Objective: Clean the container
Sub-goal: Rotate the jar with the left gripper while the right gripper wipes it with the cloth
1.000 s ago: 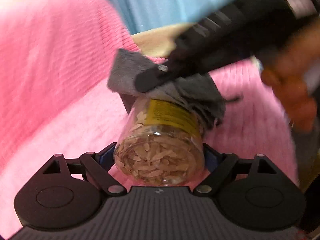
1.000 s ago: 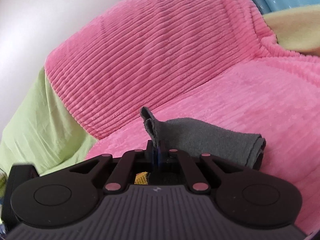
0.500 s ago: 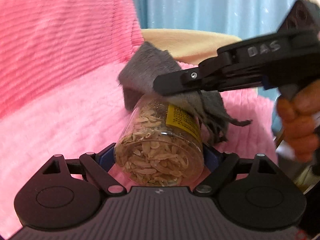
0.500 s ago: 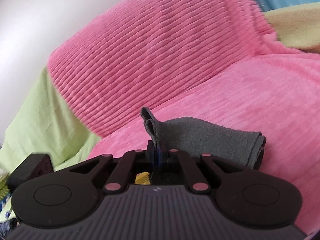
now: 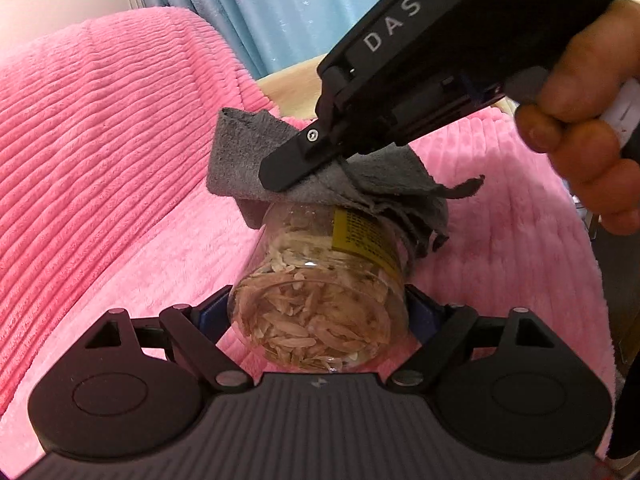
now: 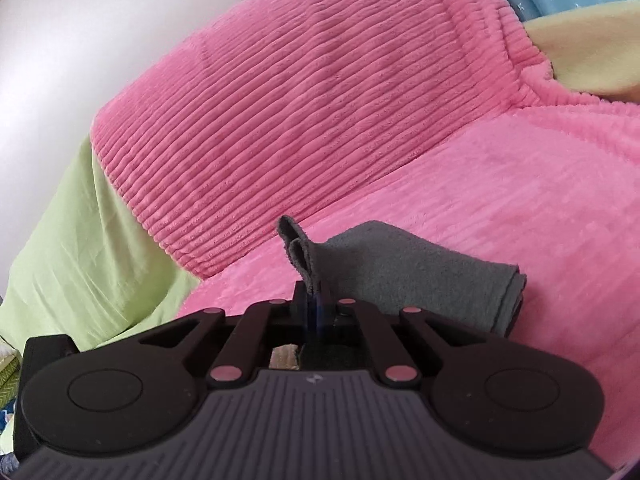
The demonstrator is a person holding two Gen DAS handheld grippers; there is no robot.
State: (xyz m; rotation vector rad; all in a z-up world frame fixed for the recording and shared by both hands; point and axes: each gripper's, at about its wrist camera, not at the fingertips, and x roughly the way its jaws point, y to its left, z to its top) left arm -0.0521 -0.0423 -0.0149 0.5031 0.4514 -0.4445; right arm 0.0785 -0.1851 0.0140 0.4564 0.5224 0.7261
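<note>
Left wrist view: our left tool (image 5: 320,312) clamps a clear jar (image 5: 320,300) of flakes; right tool (image 5: 280,172), clenched on grey cloth (image 5: 384,176), rests atop. We should press lightly and wipe around the label.

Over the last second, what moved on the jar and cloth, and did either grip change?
The left gripper tilted the jar up, so the curtain now fills the background. The right gripper slid the grey cloth across the jar's far end and now reaches in steeply from the upper right. Nothing was taken or let go. Both grips are unchanged: left on the jar, right on the cloth, over the pink blanket.
</note>
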